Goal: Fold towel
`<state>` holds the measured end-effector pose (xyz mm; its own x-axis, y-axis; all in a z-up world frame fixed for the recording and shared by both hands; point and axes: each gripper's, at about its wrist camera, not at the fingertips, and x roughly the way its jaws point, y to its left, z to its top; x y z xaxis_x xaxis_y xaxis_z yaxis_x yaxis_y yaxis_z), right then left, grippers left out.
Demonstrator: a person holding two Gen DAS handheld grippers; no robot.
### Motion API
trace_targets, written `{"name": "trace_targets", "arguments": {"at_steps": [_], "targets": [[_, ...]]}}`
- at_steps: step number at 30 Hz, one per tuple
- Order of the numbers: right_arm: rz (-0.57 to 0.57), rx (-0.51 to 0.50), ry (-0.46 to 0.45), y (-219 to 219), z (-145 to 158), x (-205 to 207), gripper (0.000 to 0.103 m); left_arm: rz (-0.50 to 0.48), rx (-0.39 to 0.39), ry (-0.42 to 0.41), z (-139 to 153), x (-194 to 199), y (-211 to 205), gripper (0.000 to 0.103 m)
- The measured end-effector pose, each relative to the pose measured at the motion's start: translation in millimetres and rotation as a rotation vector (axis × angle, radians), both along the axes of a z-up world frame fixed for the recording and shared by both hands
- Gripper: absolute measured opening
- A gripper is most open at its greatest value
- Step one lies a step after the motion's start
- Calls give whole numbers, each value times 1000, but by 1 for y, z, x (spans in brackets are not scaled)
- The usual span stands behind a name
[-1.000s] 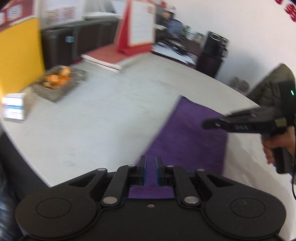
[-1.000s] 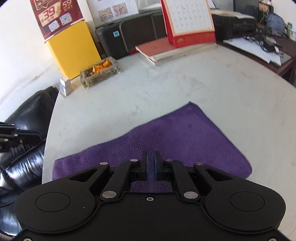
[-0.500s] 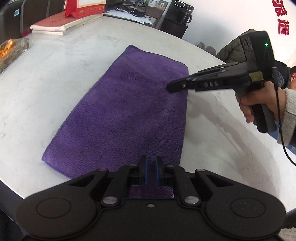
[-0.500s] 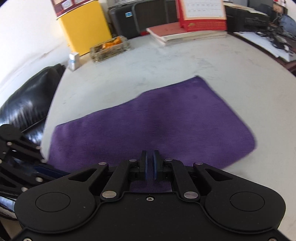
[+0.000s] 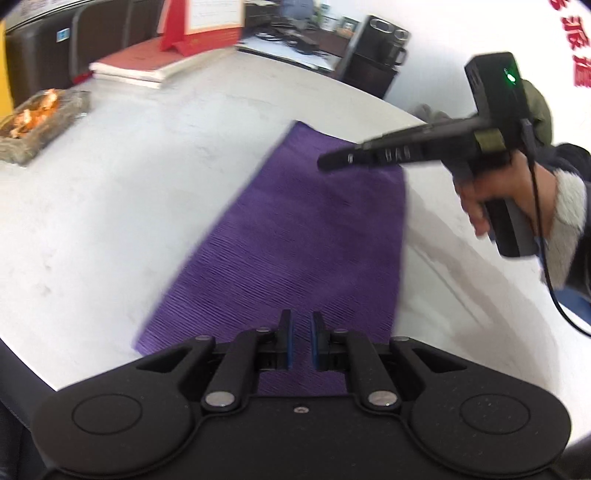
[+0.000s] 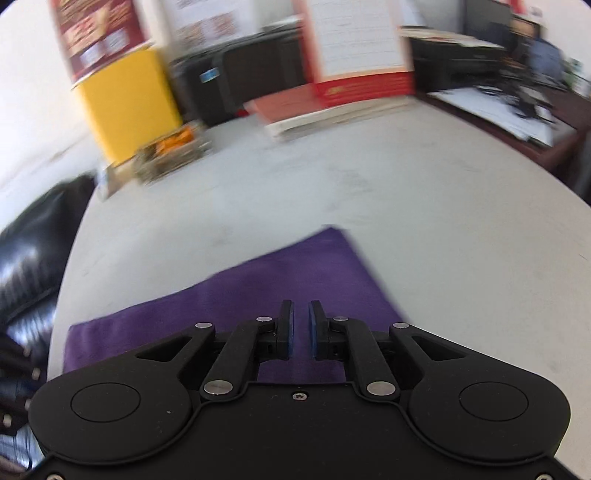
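Observation:
A purple towel (image 5: 295, 240) lies flat on the white round table (image 5: 129, 184), its near end under my left gripper (image 5: 301, 339). The left pads stand almost together with nothing between them, just above the cloth. My right gripper (image 5: 325, 162), held by a person's hand (image 5: 509, 192), hovers over the towel's far right edge. In the right wrist view the towel (image 6: 277, 288) spreads to the left below the right gripper (image 6: 300, 325). Its jaws are opening by a sliver, and nothing is between them.
A glass dish with orange pieces (image 5: 40, 118) sits at the table's far left. Stacked books (image 5: 140, 66) and a red desk calendar (image 5: 207, 22) stand at the back. A yellow box (image 6: 129, 99) and a black sofa (image 6: 29, 240) lie beyond the left rim.
Both cameras have swung and the views are blurred. The right pads, pressed together half a second ago, now show a thin gap. The towel lies where it was.

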<state>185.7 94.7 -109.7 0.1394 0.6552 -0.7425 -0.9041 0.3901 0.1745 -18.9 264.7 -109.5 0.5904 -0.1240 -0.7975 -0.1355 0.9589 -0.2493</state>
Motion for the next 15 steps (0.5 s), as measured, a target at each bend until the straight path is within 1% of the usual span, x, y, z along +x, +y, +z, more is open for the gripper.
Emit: {"name": "trace_targets", "arguments": {"at_steps": [3,4,6,9,12,15], "targets": [[65,-24,-14,27,-12,-7,8,24,3,28,-8,0,11,8],[77,-35,-18,32,-16,-7,8,26,-1,26,-9,-3,13,8],[84,-19,-33,41,-18,1,8,28,-16,17,-10,-9,17,8],[41,-11,-35,48,-18,18,8,25,-20,14,-9,-14,17,8],[-7,17,5,50,-21,38,8,27,-20,17,-8,-13,18,8],[-48,25,4,47,-14,46,8,33,-3,9,-3,-11,20,8]]}}
